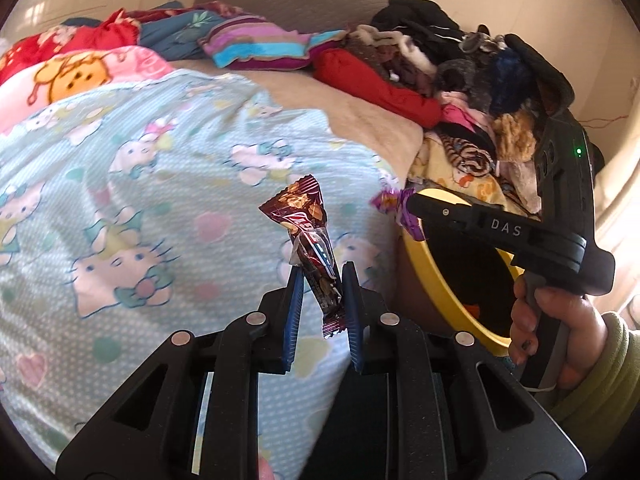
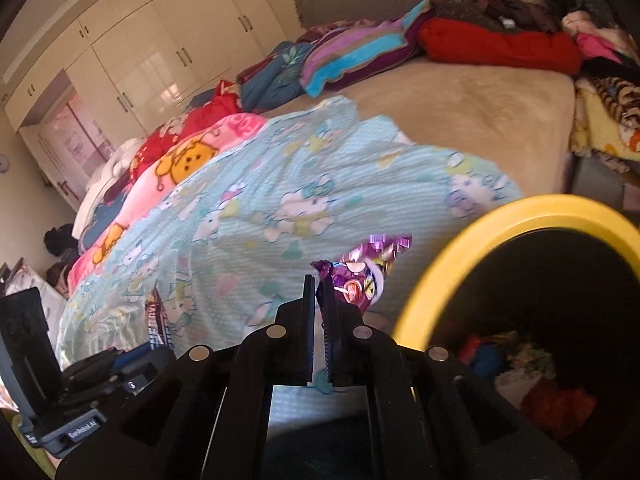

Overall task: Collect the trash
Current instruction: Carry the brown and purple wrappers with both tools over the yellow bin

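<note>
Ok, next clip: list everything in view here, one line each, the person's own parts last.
brown wrapper: one, dark brown, in left gripper
purple wrapper: one, purple, in right gripper
bin: one, yellow rim, dark inside, beside bed, trash inside
quilt: one, light blue cartoon print, on bed
bed: one, beige
clothes pile: one, mixed colours, far side of bed
wardrobe: one, white, behind bed
left gripper: shut on brown wrapper
right gripper: shut on purple wrapper
hand: one, green sleeve, holding right gripper
</note>
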Demonstrator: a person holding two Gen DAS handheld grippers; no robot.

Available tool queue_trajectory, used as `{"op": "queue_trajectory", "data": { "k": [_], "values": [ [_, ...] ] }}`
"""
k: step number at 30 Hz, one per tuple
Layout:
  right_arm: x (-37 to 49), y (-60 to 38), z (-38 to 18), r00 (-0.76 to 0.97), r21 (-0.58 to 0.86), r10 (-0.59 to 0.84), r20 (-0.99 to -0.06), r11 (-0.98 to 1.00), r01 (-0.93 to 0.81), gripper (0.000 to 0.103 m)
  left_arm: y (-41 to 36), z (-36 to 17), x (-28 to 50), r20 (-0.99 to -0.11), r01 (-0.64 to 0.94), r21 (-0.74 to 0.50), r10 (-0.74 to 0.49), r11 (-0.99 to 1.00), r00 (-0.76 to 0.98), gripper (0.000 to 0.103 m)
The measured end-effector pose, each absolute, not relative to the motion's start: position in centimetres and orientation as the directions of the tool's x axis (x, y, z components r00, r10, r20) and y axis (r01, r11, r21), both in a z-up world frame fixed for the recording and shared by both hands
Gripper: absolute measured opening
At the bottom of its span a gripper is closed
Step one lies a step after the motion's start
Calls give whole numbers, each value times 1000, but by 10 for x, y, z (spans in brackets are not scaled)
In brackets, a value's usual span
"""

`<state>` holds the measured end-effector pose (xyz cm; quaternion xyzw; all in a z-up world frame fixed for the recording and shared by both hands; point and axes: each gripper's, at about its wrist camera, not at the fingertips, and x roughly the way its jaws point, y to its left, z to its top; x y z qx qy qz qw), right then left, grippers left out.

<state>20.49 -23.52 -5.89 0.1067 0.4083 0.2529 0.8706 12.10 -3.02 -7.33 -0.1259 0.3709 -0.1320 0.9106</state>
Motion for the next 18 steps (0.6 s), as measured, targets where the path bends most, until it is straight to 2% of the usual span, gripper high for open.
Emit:
{"op": "queue_trajectory", "data": {
  "k": [18],
  "values": [
    [185,-321,-45,605,332,428,-672,904,-271,3,-115,-50,142,-609,311,-294,-428,904,667,14]
  ]
}}
